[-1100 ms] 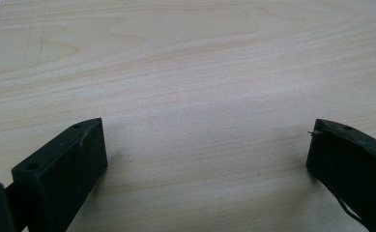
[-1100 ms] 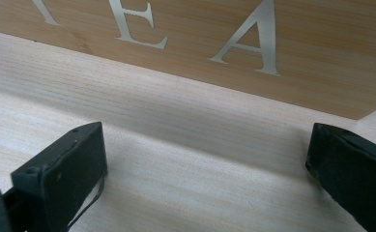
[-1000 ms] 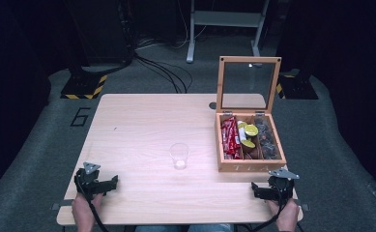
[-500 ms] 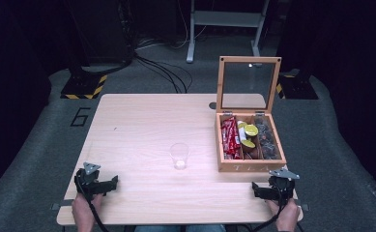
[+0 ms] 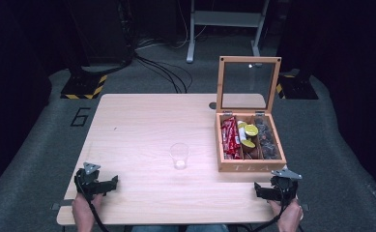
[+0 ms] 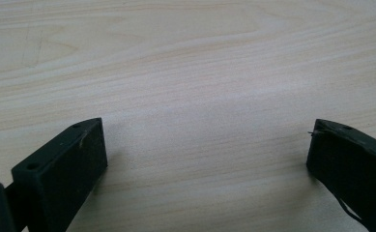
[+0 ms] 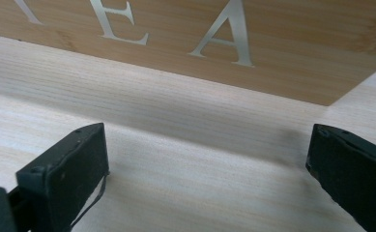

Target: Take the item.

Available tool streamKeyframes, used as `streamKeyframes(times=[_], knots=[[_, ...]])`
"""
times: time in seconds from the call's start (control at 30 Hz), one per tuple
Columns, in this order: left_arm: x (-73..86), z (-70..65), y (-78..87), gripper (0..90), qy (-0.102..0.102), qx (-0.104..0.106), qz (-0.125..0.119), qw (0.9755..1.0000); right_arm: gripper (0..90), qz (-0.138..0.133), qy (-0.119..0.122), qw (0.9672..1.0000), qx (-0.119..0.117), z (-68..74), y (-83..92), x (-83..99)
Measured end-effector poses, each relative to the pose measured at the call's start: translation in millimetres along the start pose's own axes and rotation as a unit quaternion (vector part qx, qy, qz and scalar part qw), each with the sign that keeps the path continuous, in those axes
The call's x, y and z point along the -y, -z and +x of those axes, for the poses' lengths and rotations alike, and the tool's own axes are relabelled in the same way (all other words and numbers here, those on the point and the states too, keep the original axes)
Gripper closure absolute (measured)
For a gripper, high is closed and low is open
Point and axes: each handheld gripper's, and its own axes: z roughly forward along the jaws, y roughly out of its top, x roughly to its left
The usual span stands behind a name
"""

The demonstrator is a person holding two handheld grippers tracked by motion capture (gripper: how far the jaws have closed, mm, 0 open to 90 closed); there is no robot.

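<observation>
A wooden tea box (image 5: 250, 166) stands at the table's right with its glass lid (image 5: 247, 85) raised upright. Its compartments hold red packets (image 5: 229, 136), yellow-green capsules (image 5: 249, 131) and dark sachets (image 5: 267, 140). A clear plastic cup (image 5: 179, 155) stands upright mid-table, left of the box. My left gripper (image 5: 97, 184) rests at the front left edge, open, with bare wood between its jaws (image 6: 207, 150). My right gripper (image 5: 272, 189) sits at the front right, open, just in front of the box's lettered front wall (image 7: 214, 34).
The light wooden table (image 5: 142, 121) stands on grey floor matting. Cables (image 5: 161, 67), a metal stand (image 5: 224, 24) and yellow-black striped bases (image 5: 86, 87) lie beyond the far edge. A small round hole (image 5: 212, 105) sits in the tabletop behind the box.
</observation>
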Motion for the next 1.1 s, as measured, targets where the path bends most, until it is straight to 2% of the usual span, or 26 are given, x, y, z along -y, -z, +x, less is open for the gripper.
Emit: streamKeyframes(times=[0.2,0.5,1.1], knots=[[0.0,-0.1,0.1,0.4,0.000,0.001,0.000,1.0000,1.8,-0.009,-0.001,0.9998,-0.018,-0.9,11.8,-5.0],[0.0,0.0,0.0,0.4,0.000,0.000,0.000,1.0000,4.0,-0.018,0.005,0.9996,-0.023,-0.2,27.2,-16.1],[0.0,-0.2,0.1,0.5,0.000,0.001,0.000,1.0000,4.3,-0.030,0.014,0.9990,-0.031,-1.6,45.1,-34.5]])
